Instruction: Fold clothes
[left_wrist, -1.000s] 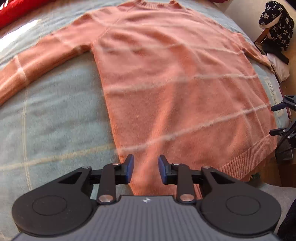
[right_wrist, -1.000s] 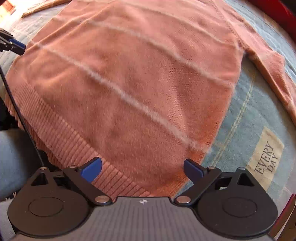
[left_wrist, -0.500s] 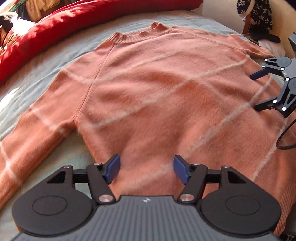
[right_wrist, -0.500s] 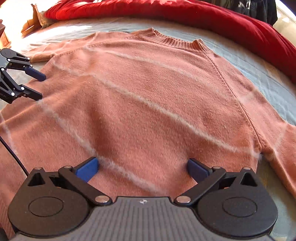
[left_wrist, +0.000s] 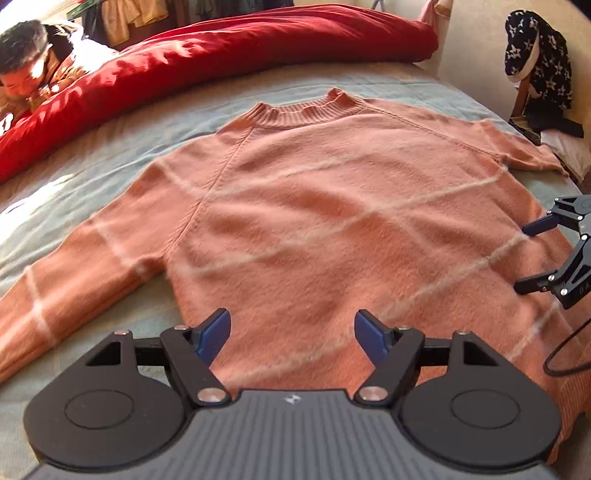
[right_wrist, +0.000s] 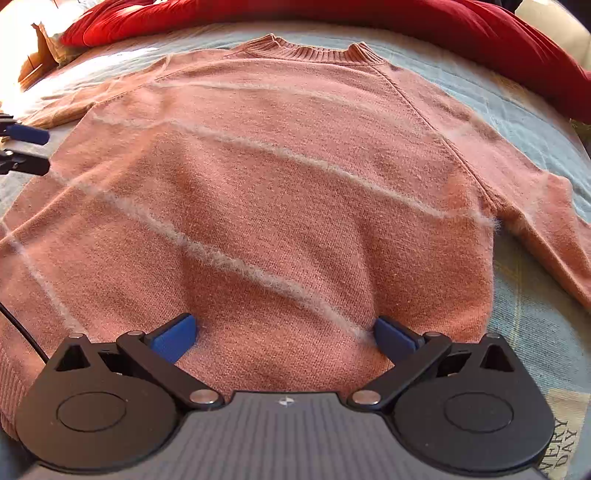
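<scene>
A salmon-pink sweater (left_wrist: 332, 221) with thin pale stripes lies flat and spread on the bed, collar away from me, both sleeves out to the sides. It also fills the right wrist view (right_wrist: 277, 184). My left gripper (left_wrist: 291, 338) is open and empty over the sweater's lower left body. My right gripper (right_wrist: 286, 338) is open wide and empty over the lower right body, its fingertips close to the knit. The right gripper also shows at the right edge of the left wrist view (left_wrist: 554, 254); the left gripper shows at the left edge of the right wrist view (right_wrist: 22, 147).
A pale blue-green blanket (left_wrist: 92, 166) covers the bed. A red duvet (left_wrist: 221, 51) lies bunched along the far side. A person (left_wrist: 26, 62) is at the far left. A dark star-patterned cloth (left_wrist: 539, 62) hangs at the far right. A black cable (left_wrist: 569, 354) trails from the right gripper.
Both grippers have moved from the hem up over the sweater's body, so the collar and red duvet came into view. The left gripper's jaws have opened wider.
</scene>
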